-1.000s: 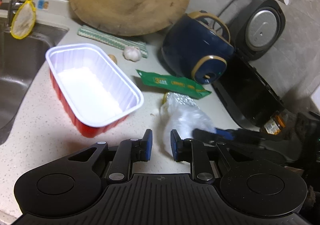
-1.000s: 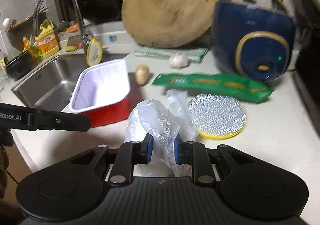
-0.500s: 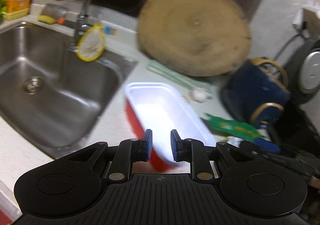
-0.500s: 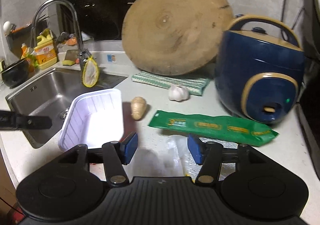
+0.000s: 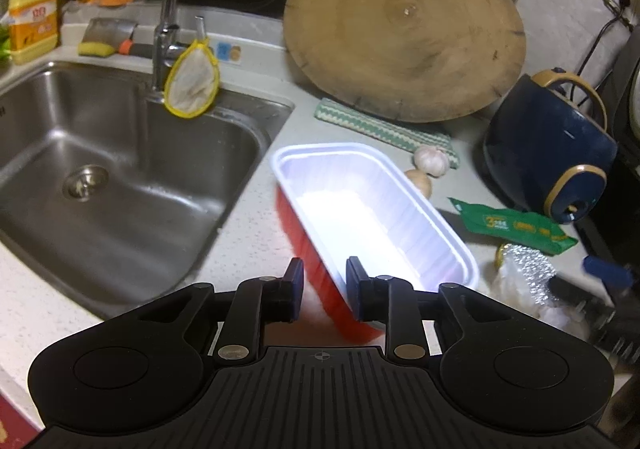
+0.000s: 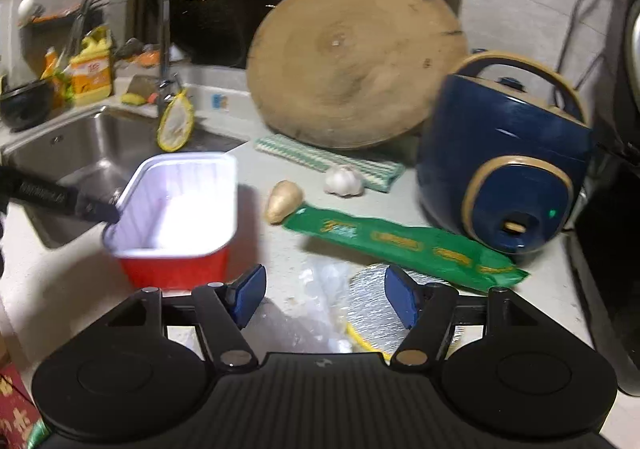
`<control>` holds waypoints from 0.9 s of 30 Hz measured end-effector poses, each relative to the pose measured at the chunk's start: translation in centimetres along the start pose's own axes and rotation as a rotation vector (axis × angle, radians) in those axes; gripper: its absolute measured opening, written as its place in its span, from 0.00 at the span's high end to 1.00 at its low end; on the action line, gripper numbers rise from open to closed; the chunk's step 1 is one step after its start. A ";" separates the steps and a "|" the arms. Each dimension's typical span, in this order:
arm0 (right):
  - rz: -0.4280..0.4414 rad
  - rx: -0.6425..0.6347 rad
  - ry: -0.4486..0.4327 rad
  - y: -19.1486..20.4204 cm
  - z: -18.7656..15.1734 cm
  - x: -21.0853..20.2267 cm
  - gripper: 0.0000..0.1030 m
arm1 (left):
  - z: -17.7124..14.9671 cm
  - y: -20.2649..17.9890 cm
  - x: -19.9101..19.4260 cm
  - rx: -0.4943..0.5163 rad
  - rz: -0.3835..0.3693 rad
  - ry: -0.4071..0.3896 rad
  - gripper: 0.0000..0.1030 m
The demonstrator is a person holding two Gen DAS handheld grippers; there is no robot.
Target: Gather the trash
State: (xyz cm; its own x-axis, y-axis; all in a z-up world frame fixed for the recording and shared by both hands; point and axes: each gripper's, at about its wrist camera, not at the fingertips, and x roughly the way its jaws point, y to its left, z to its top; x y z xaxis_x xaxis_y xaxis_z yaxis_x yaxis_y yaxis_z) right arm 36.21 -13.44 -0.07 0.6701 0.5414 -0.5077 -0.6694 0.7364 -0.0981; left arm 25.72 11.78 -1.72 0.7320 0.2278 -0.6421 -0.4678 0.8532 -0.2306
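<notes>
Surface (image 5: 248, 233): trash scattered beside sink (image 5: 100, 177).
Red tray (image 5: 376, 217): near wall sits between left claw (image 5: 322, 285) jaws, just opening, not yet clamped. I judge tray grab is step in hand; next I close on wall.
Clear bag (image 6: 304, 309) and foil lid (image 6: 376, 301): lie under right claw (image 6: 324, 295), jaws just opening, wide, empty.

Bare counter (image 6: 276, 249) between red tray (image 6: 176, 269) and green wrapper (image 6: 400, 245), seemingly passable.
</notes>
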 end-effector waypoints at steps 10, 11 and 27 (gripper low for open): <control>0.062 0.174 0.126 -3.3 7.3 9.3 0.30 | -0.7 2.9 -2.4 -0.095 -0.032 -0.029 0.72; 0.060 0.179 0.141 -3.1 8.1 10.9 0.30 | -0.9 2.8 -2.7 -0.088 -0.041 -0.029 0.72; 0.026 0.218 0.389 -2.9 11.4 27.2 0.46 | -1.2 3.9 -7.8 -0.118 -0.038 -0.091 0.72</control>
State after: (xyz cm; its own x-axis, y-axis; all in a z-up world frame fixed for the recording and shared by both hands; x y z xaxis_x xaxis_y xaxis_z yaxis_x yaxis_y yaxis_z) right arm 60.03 3.77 -3.87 0.4557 0.3984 -0.7960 -0.5731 0.8156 0.0801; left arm 17.58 12.77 1.46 0.7896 0.2419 -0.5639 -0.4895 0.8025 -0.3412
